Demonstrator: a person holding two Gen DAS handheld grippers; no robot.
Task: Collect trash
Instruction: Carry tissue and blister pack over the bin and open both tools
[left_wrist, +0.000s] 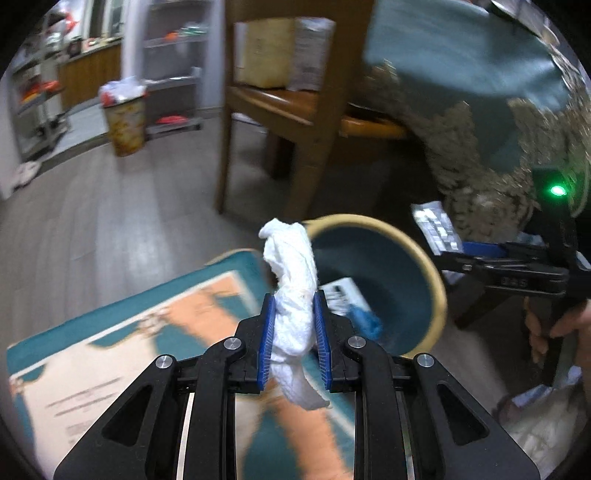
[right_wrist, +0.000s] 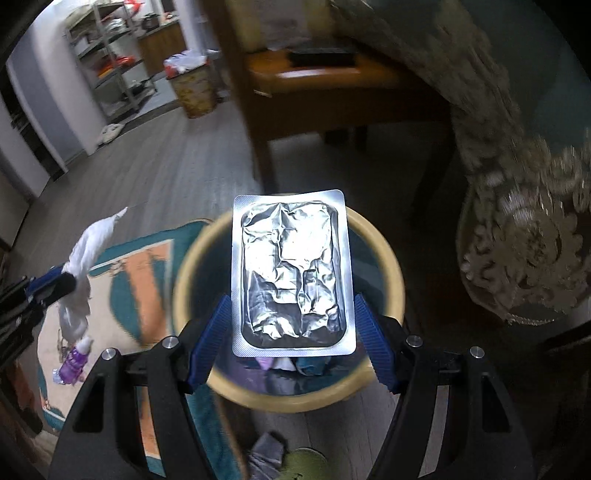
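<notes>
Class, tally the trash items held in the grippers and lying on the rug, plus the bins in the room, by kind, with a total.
Tissue, in left gripper: 1
Foil pack, in right gripper: 1
Purple bottle, on rug: 1
Bins, near one and far one: 2
Total: 5

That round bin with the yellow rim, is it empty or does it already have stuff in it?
Not empty. The bin shows crumpled purple and teal scraps at its bottom in the right wrist view, and a white printed packet and something blue in the left wrist view.
</notes>
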